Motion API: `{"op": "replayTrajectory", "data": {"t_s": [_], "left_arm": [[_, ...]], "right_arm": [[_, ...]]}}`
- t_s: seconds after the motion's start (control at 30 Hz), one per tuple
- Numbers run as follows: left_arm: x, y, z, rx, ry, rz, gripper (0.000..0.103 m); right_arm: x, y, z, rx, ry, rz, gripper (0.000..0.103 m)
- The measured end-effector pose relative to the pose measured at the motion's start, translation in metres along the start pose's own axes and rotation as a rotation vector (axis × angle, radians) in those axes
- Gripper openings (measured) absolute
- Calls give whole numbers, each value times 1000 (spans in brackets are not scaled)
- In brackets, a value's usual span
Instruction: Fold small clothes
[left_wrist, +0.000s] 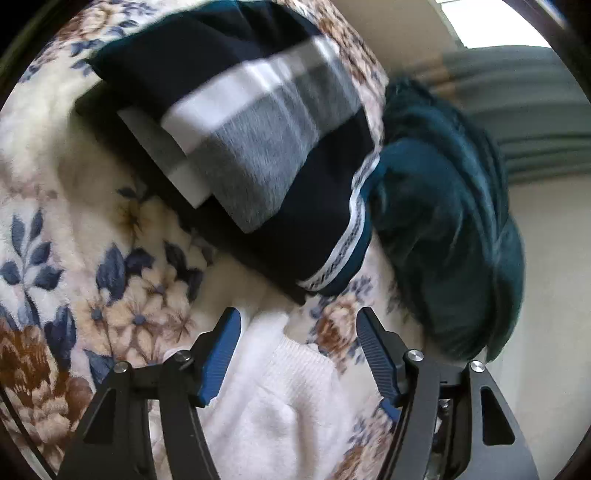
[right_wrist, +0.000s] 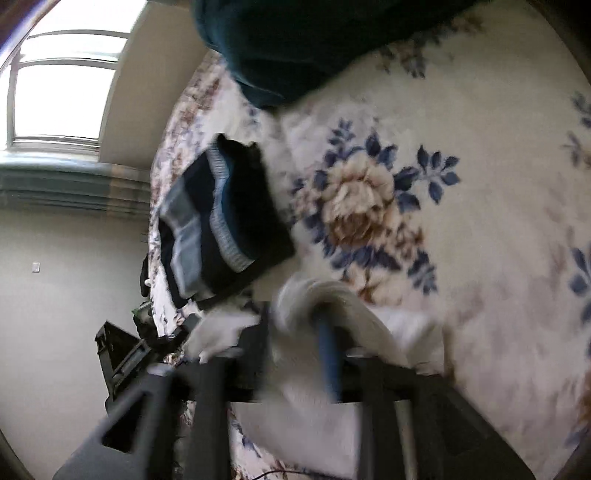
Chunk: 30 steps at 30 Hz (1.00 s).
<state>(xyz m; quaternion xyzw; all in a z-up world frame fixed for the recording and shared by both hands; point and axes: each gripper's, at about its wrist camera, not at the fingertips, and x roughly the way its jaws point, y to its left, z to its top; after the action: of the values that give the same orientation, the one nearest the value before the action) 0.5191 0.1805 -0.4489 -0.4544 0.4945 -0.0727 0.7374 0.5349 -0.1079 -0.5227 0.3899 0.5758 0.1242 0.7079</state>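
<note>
White garment (left_wrist: 280, 398) lay on the bed (left_wrist: 44, 155) between the wide, empty left tongs (left_wrist: 299, 354), right tongs (right_wrist: 295, 354) too blurred to tell; fold apparently just laid, stacking ahead onto the folded pile (left_wrist: 258, 147) likely next.

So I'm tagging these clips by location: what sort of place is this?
Probably a bedroom at home: a floral fleece blanket spread like bedding, folded clothes stacked on it, and a window in a plain wall.

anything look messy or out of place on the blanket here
Mostly the teal garment: it lies bunched in a heap beside the folded stack, hanging over the floral blanket's edge. A white cloth sits rumpled under the open left gripper.
</note>
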Motion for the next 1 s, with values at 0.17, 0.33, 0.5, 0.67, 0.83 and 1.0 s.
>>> {"op": "replayTrajectory", "data": {"t_s": [0.17,0.33,0.5,0.67,0.83,1.0], "left_arm": [[-3,-6,-20,167,22,145,65],[51,-22,-40,400,180,281,65],[71,-31,-50,588,144,442,8],[58,2,-30,441,141,440,9],[49,4,-24,391,172,393,13],[40,19,-8,306,155,389,22]], "right_arm": [[-13,-10,-1,-70,-4,-58,85],[20,-30,-16,-119,113,-157,84],[43,-28,-23,-172,98,-223,9],[19,-32,-17,-120,-46,-284,5],[26,-37,-6,-107,10,-268,4],[26,-28,1,-143,-2,-281,4]]}}
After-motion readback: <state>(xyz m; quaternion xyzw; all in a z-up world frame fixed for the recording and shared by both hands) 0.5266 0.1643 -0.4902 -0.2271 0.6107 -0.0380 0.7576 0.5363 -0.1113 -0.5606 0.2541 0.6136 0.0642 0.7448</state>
